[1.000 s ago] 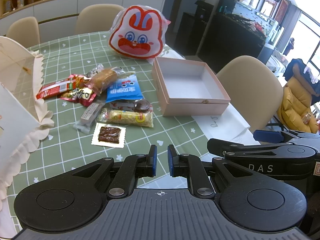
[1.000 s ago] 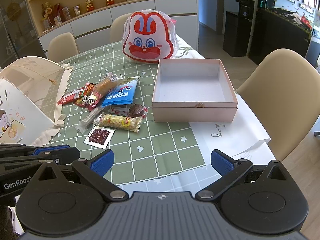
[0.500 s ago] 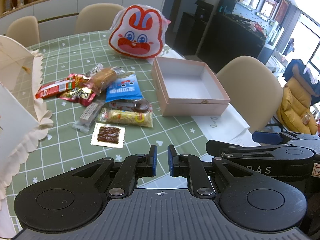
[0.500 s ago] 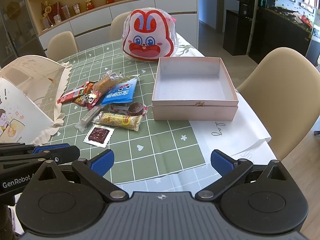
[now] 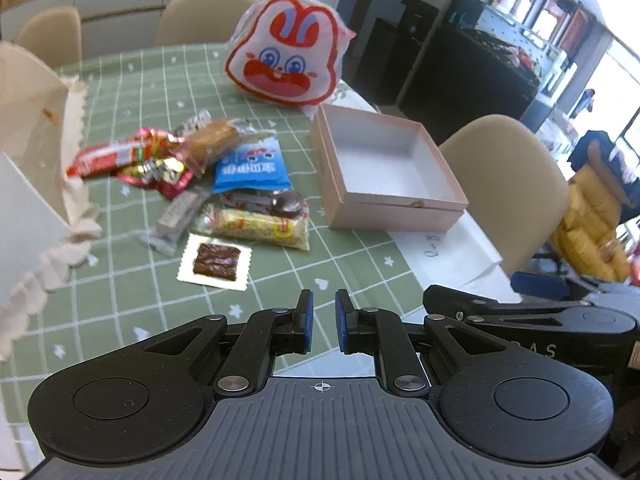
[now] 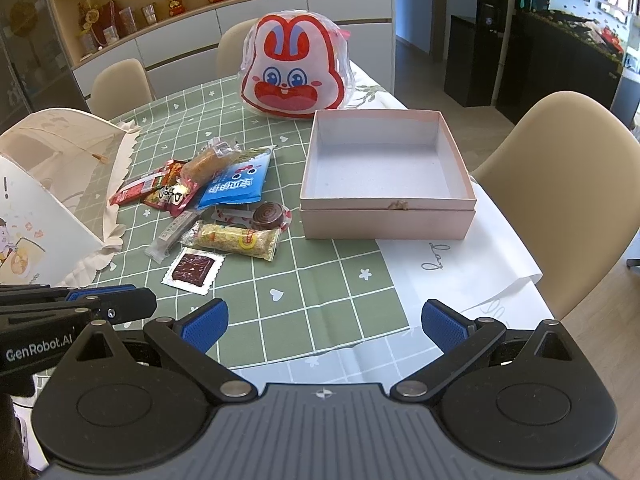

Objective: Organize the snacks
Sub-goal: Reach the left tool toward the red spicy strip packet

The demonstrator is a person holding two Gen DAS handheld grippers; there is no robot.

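Several wrapped snacks lie in a loose pile on the green checked tablecloth (image 6: 320,304): a blue packet (image 6: 234,186), a yellow bar (image 6: 238,238), a brown square in a clear wrapper (image 6: 192,268) and red packets (image 6: 156,190). To their right stands an empty pink box (image 6: 386,220). My left gripper (image 5: 322,322) hovers over the near table edge, shut with nothing between its blue pads. My right gripper (image 6: 324,320) hangs beside it, open and empty. The brown square (image 5: 216,260) lies just ahead of the left gripper, and the pink box (image 5: 396,208) is right of the pile.
A rabbit-face bag (image 6: 296,72) stands behind the box. A white folded food cover (image 6: 44,200) fills the left side. A white paper bag (image 6: 460,264) lies under the box's near corner. Beige chairs (image 6: 568,184) surround the table.
The left wrist view has tilted slightly, so the snacks and box sit a little differently in its frame. Nothing on the table has moved and both grippers keep their states.
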